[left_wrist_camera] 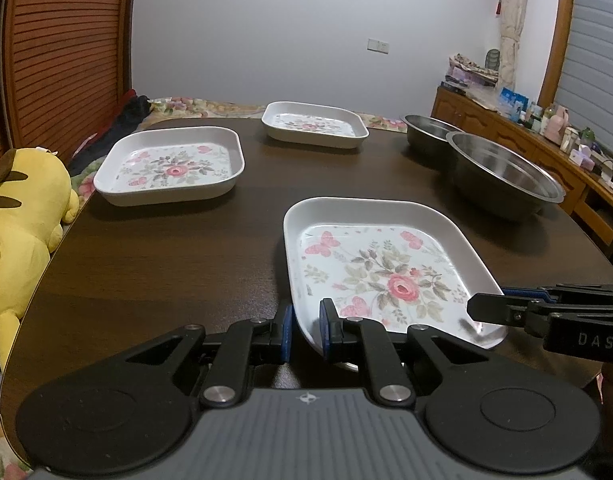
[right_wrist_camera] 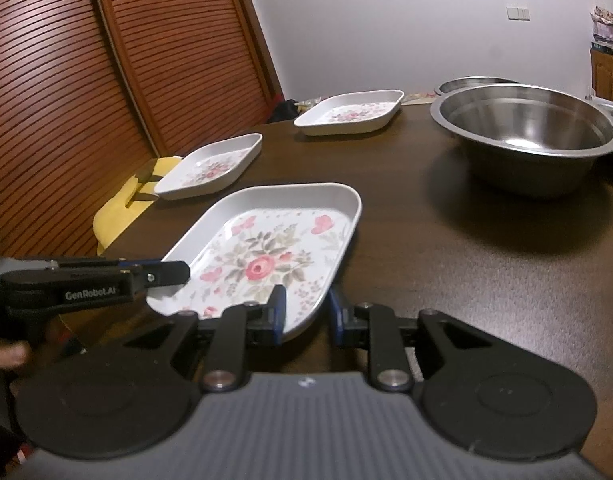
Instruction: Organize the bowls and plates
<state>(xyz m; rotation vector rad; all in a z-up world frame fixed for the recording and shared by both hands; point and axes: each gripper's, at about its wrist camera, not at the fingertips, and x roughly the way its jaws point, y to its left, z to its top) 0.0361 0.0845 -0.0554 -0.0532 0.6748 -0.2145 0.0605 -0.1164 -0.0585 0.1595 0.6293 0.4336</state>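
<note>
**Both jaws astride the near plate's rim**

I am on the near plate [left_wrist_camera: 380, 268], a shallow square dish with a rose print, lying flat on the dark table [left_wrist_camera: 166, 264] at my 6 o'clock edge. Two more like it sit farther off: one at 10 o'clock [left_wrist_camera: 170, 166], one at 12 o'clock [left_wrist_camera: 314, 124]. The steel bowls stand at 2 o'clock, the big bowl [right_wrist_camera: 526, 136] in front and a second [left_wrist_camera: 428, 130] just behind it.

I judge the plate light, stiff and glossy, probably melamine, so slippery under the pads. Its raised wall is the only place to hold; the flat middle offers nothing. A pinch across the rim, one finger inside and one outside, should do. Two grips on the near side keep it from tipping.

My left gripper [left_wrist_camera: 306, 330] has its jaws narrowly apart, straddling the plate's near left corner: one blue pad outside the wall, one inside. Whether the pads press the rim yet I cannot tell. My right gripper [right_wrist_camera: 306, 314] stands the same way at the near right corner, jaws a little apart around the wall, seemingly not clamped.

The bowls look heavier and rigid, with thin flared lips to pinch.
</note>
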